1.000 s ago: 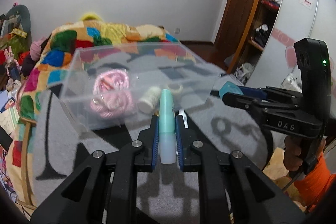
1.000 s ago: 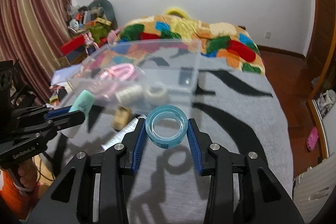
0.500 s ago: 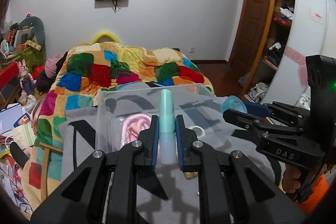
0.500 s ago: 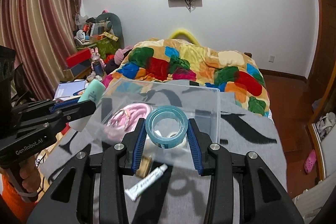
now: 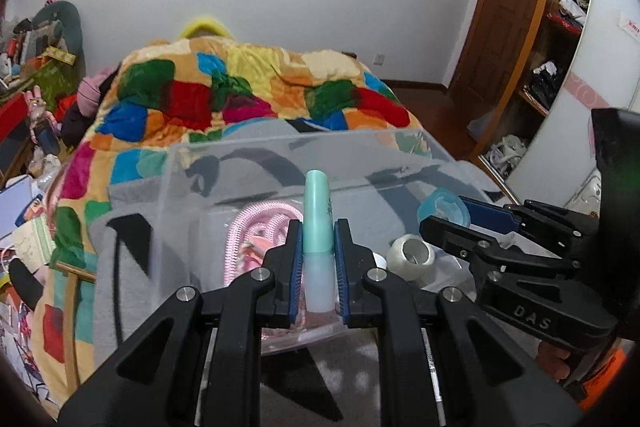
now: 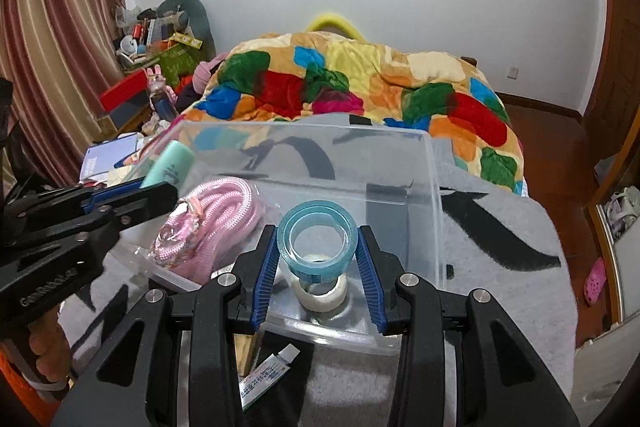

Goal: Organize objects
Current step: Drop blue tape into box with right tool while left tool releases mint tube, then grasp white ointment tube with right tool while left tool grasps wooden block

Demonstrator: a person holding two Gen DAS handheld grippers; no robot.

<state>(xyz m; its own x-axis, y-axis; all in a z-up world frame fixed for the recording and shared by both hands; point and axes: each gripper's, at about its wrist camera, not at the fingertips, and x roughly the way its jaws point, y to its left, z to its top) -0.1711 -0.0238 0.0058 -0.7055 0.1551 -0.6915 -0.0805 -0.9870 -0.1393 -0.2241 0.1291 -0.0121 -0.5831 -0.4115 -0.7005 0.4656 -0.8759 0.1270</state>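
Observation:
My left gripper [image 5: 318, 277] is shut on a teal-capped bottle [image 5: 318, 227], held upright over the near edge of a clear plastic box [image 5: 280, 159]. My right gripper [image 6: 318, 259] is shut on a blue tape roll [image 6: 318, 237], held above the box's near right part [image 6: 434, 187]. Inside the box lie a coiled pink rope [image 6: 218, 219] and a white tape roll [image 6: 322, 293]. The left gripper with its bottle [image 6: 168, 165] shows at the left of the right wrist view; the right gripper with its tape [image 5: 442, 207] shows at the right of the left wrist view.
The box stands on a grey blanket [image 6: 500, 227] on a bed with a colourful quilt [image 6: 360, 87]. A small white tube [image 6: 266, 375] and a tan object [image 6: 244, 351] lie before the box. Clutter is piled left of the bed [image 6: 160, 59]. A wardrobe [image 5: 560, 27] stands right.
Both grippers have moved forward and lower toward the box, which now fills more of each view. Each still holds its object.

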